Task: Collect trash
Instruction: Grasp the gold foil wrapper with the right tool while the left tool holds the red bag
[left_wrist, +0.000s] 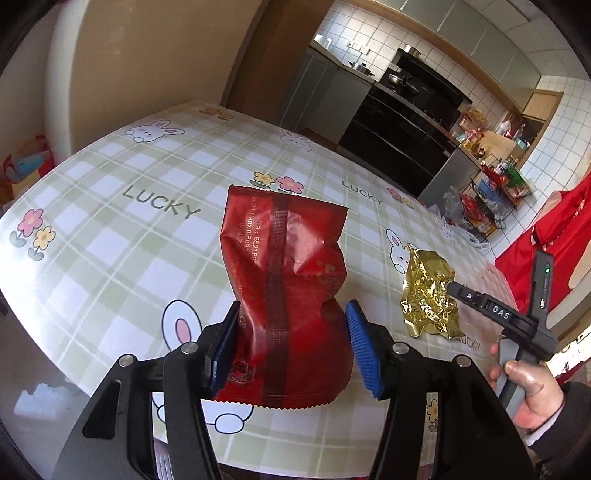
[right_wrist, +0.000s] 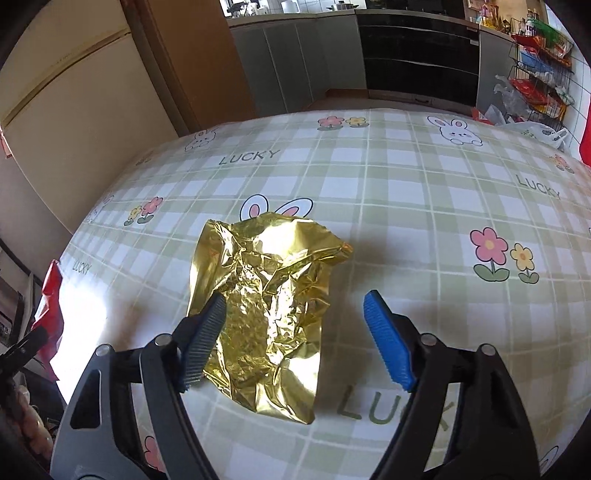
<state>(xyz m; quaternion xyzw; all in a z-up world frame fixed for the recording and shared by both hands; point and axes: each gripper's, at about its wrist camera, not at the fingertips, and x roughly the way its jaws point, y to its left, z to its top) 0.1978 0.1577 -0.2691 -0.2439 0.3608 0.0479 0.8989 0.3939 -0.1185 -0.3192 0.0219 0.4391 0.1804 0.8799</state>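
Gripping one crumpled red foil snack wrapper (left_wrist: 286, 291) at its lower half, the left gripper (left_wrist: 293, 347) has its two blue ribbed pads pressed into both sides, and the wrapper stands up between them above the table. The foil is pinched narrow at the pads and spreads wider toward its far end.

The right gripper (right_wrist: 295, 339) has its two fingers spread wide. One crumpled gold foil wrapper (right_wrist: 266, 299) lies flat on the tablecloth between them. The left finger (right_wrist: 201, 343) is over the wrapper's left edge; if it touches the foil, I cannot tell. The right finger stands clearly apart from the foil.

Seen from the left wrist, the gold wrapper lies to the right of the red one, well apart, and a person's hand (left_wrist: 524, 391) holds the right gripper's handle.

Under both is one table with a green checked tablecloth (right_wrist: 406, 177) printed with rabbits, flowers and the word LUCKY.
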